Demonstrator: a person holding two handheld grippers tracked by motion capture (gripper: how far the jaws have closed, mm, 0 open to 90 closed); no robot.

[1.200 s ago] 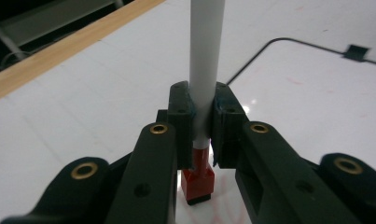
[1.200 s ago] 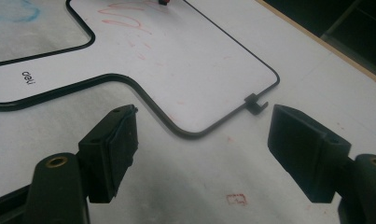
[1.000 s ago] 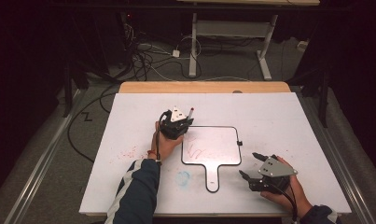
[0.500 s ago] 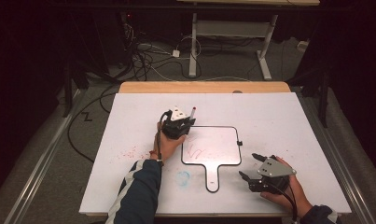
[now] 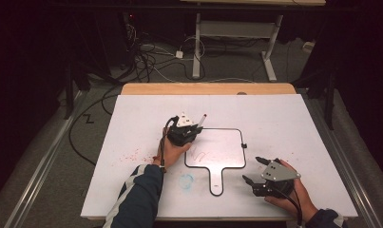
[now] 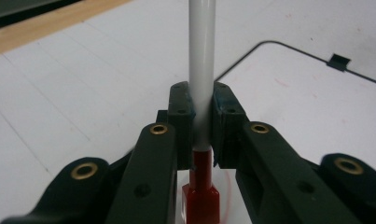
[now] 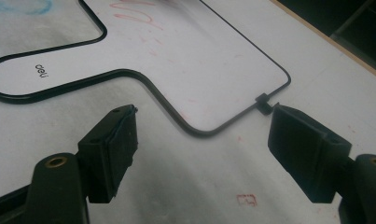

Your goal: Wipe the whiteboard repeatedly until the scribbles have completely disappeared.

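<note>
Gripping a slim marker [image 6: 202,70] with a white barrel and a dark red tip section, the left gripper [image 5: 185,133] sits over the upper left corner of a small white handheld whiteboard [image 5: 222,147] with a thin black rim and a short paddle handle, which lies flat on the large white table surface [image 5: 284,118]. In the left gripper view the two black jaws are closed tight on the white barrel, with the red end pointing down toward the board below them. In the high view the marker's other end [image 5: 202,119] sticks up and to the right from the gripper, tilted. Red squiggled strokes [image 5: 198,155] mark the whiteboard just beside the left hand [image 5: 172,149], whose dark sleeve with white stripes [image 5: 139,194] comes in from the bottom edge. A faint blue smudge [image 5: 186,180] and scattered red specks [image 5: 129,156] stain the table to the left of the board's handle. The right gripper [image 5: 256,171] rests near the lower right of the board, apart from it, held in the right hand [image 5: 293,190]; its jaws stand wide apart with nothing between them, and in the right gripper view they frame the board's rounded corner and a small black clip [image 7: 263,102] on its rim.
</note>
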